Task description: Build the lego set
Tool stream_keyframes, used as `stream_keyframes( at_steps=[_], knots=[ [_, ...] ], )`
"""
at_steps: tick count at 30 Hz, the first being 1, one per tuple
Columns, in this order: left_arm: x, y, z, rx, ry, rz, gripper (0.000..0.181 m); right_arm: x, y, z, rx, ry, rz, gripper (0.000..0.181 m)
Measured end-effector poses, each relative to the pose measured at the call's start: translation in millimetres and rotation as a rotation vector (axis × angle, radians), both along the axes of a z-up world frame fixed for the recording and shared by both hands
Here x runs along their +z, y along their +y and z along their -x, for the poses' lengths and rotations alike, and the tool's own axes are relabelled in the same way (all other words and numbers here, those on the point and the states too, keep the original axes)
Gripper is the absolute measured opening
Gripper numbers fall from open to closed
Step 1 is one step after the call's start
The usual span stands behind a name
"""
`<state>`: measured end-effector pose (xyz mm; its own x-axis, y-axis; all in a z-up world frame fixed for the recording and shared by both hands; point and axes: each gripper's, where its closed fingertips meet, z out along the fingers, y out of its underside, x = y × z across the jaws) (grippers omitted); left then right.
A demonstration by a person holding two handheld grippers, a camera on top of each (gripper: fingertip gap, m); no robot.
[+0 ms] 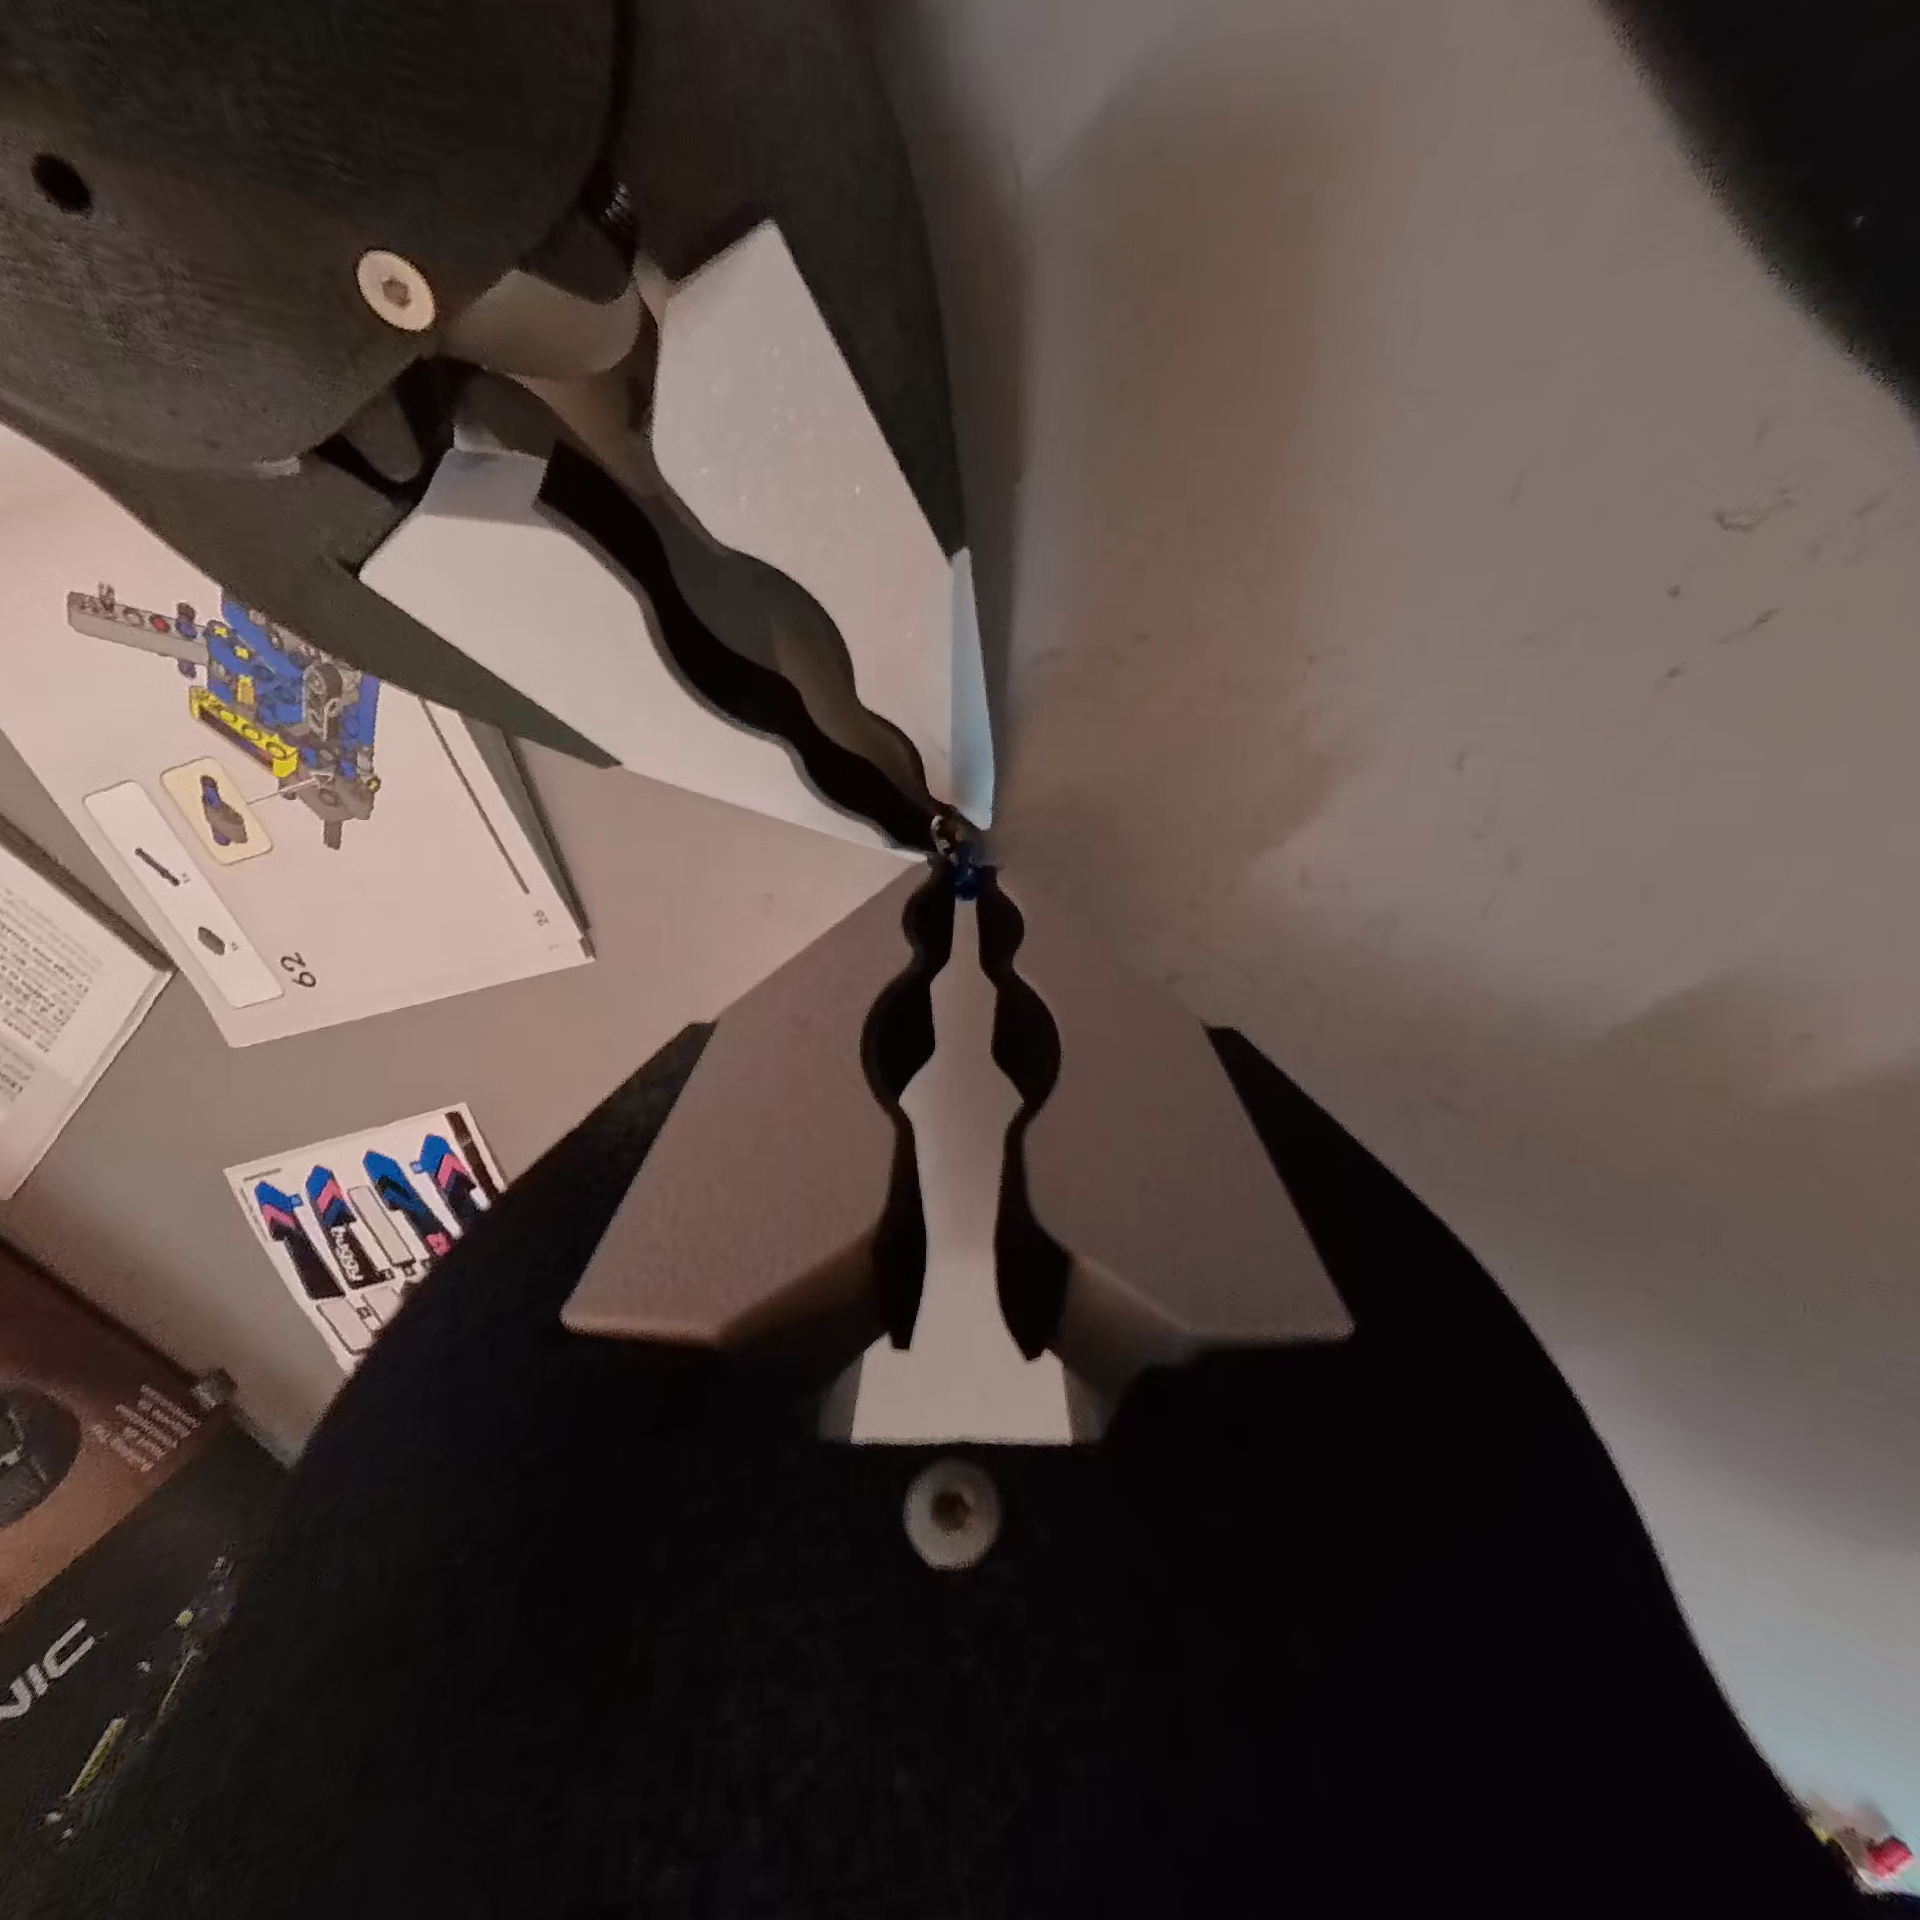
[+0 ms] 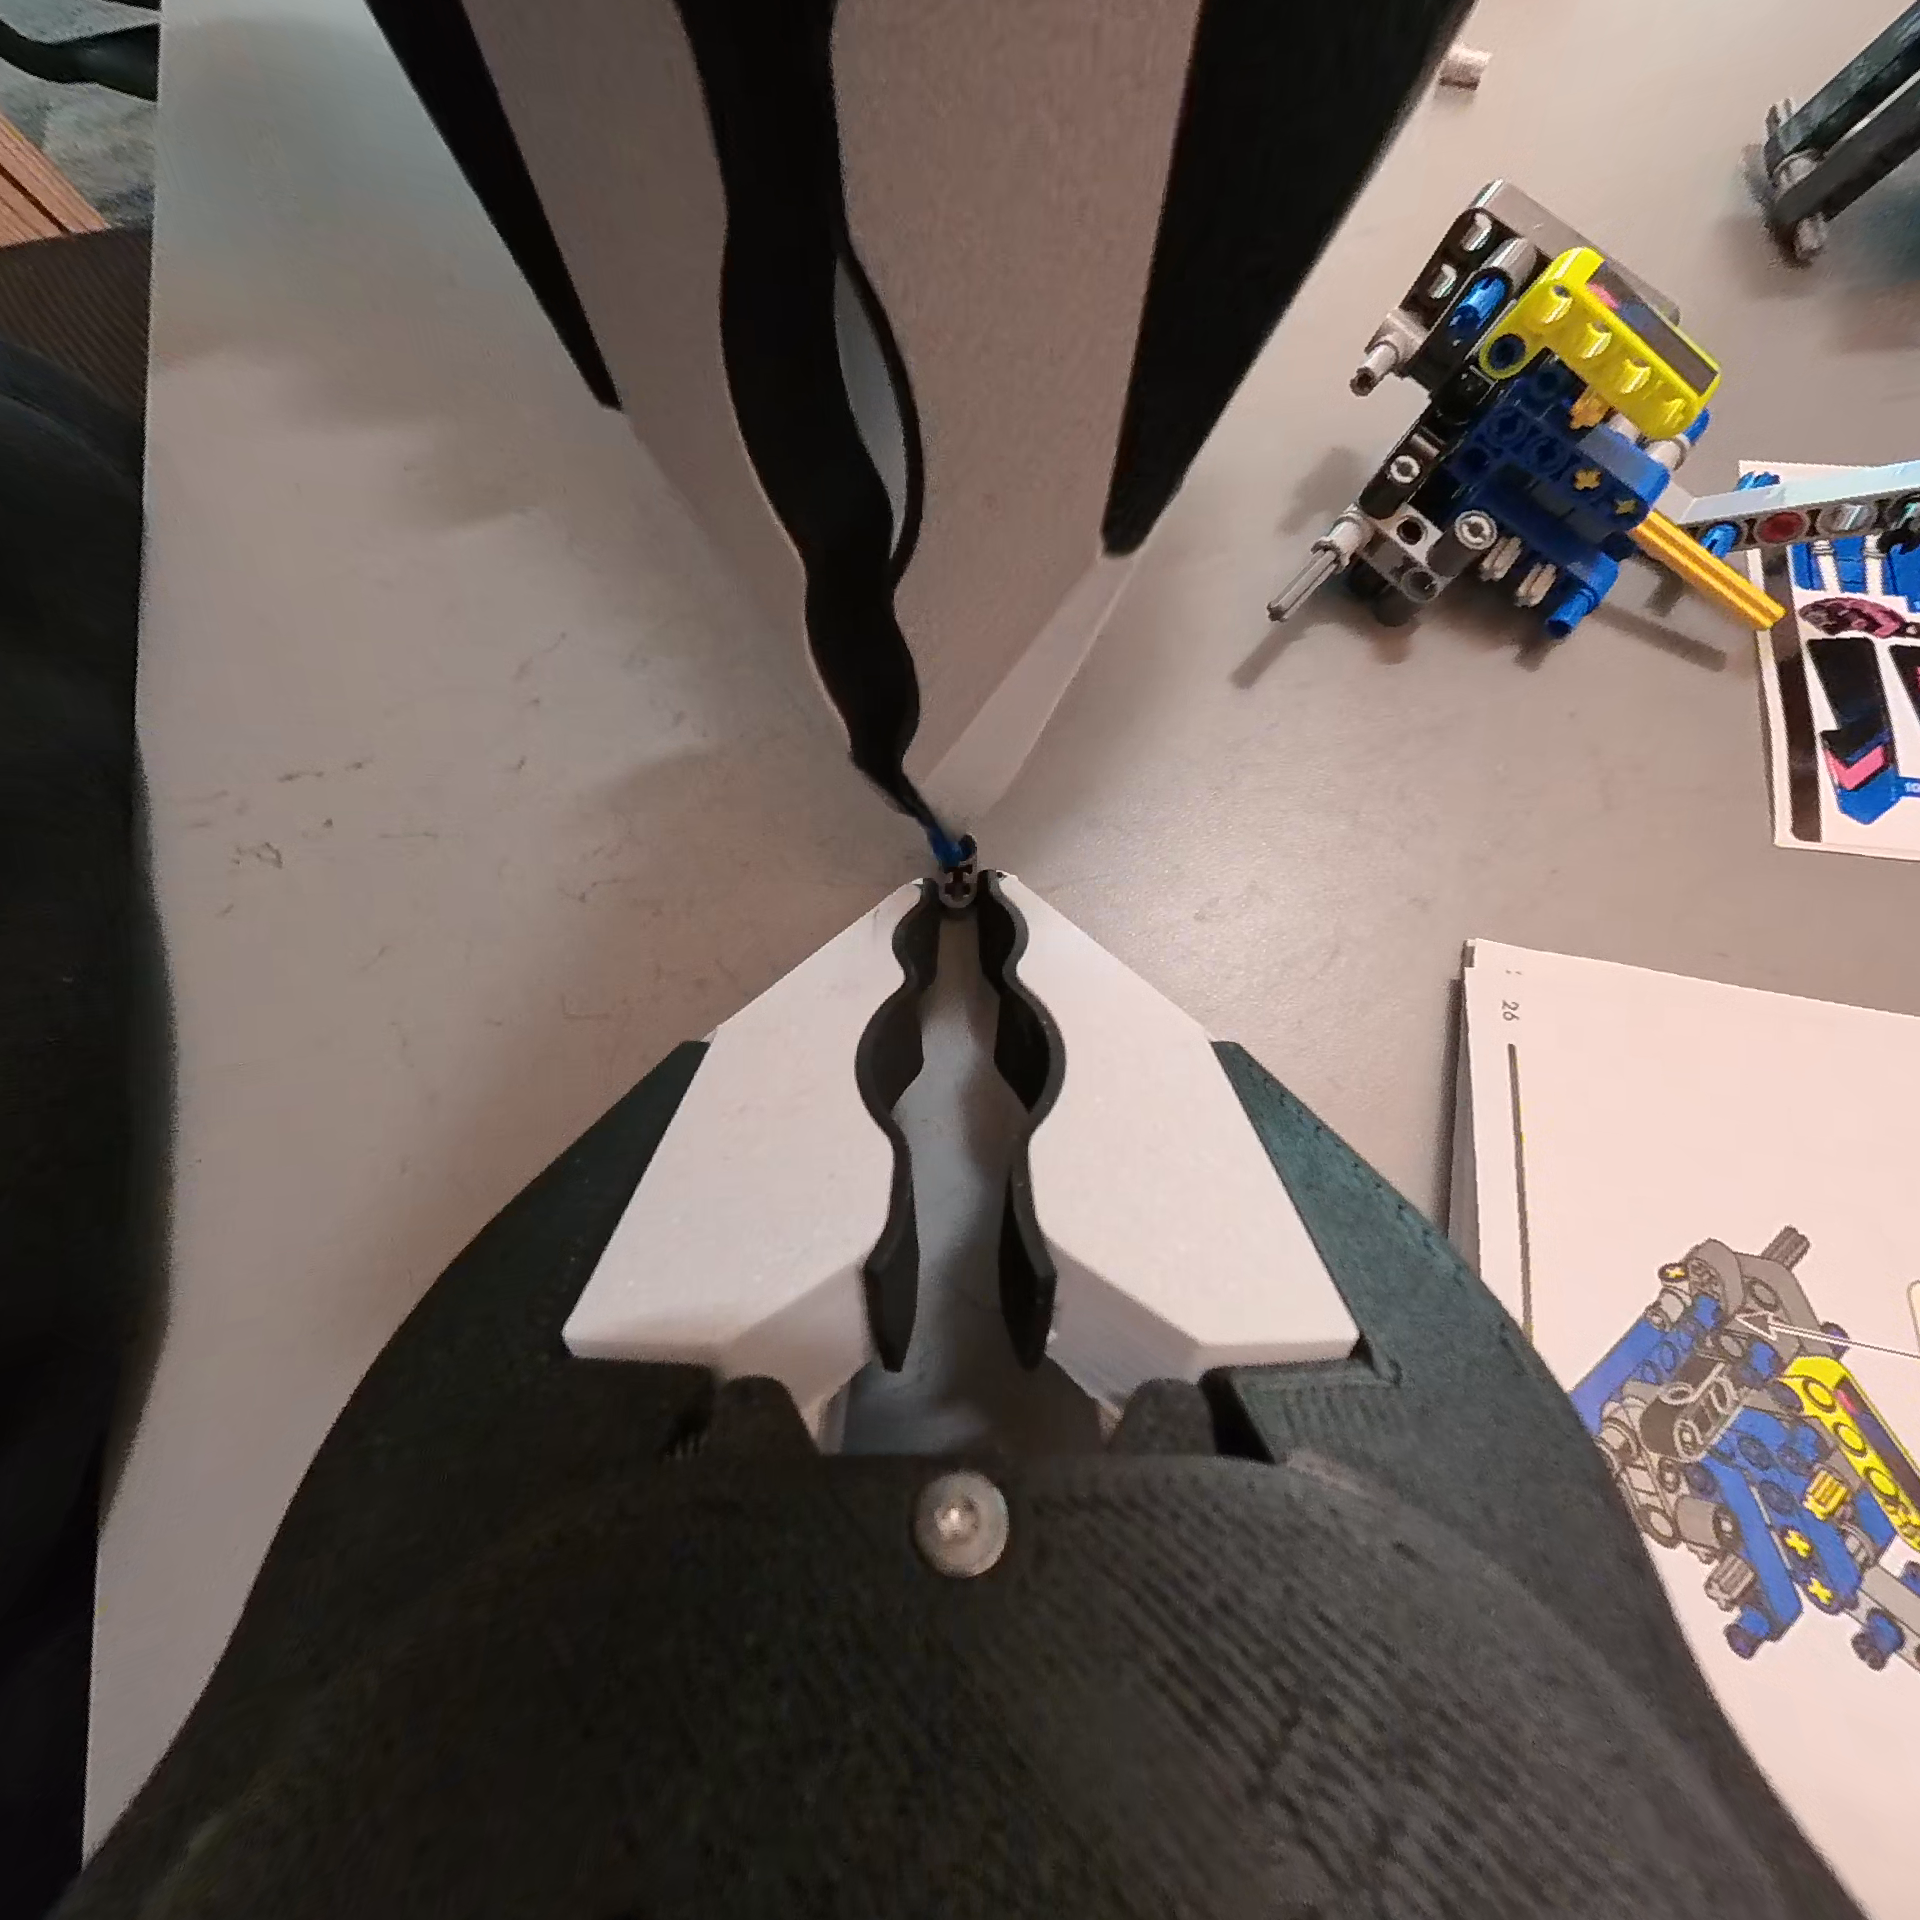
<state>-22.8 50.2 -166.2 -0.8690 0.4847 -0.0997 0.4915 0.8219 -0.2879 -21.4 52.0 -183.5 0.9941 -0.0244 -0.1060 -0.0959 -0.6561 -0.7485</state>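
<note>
My left gripper [image 1: 966, 891] is shut on a small blue pin [image 1: 966, 881] at its fingertips. My right gripper [image 2: 958, 904] is shut on a small black piece with a cross hole [image 2: 956, 891]. The two grippers meet tip to tip above the grey table, and the blue pin [image 2: 948, 850] touches the black piece end on. The right gripper [image 1: 940, 828] enters the left wrist view from the upper left. The left gripper [image 2: 940, 829] enters the right wrist view from the top. The partly built blue, yellow and grey model [image 2: 1538, 436] stands on the table at the upper right, apart from both grippers.
An open instruction booklet [image 2: 1714, 1299] lies at the right; it also shows in the left wrist view [image 1: 343, 831]. A sticker sheet [image 2: 1849, 675] lies beside the model and shows too in the left wrist view [image 1: 364, 1216]. A dark box [image 1: 83, 1507] sits at the lower left. Only a small space, under 4 cm, lies between the two pairs of fingers.
</note>
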Motion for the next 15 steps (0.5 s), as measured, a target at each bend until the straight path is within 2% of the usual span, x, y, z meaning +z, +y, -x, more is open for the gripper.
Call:
stream_keyframes(
  at_steps=[11,15],
  knots=[
    [-1.3,1.4,-1.5,-0.018,-0.033,-0.052,0.001,-0.2,0.0,-0.2,0.0,-0.004,0.0,0.007],
    [-1.6,1.0,-1.9,0.035,-0.002,-0.076,0.002,-0.2,0.0,-0.2,0.0,-0.006,0.001,0.007]
  ],
)
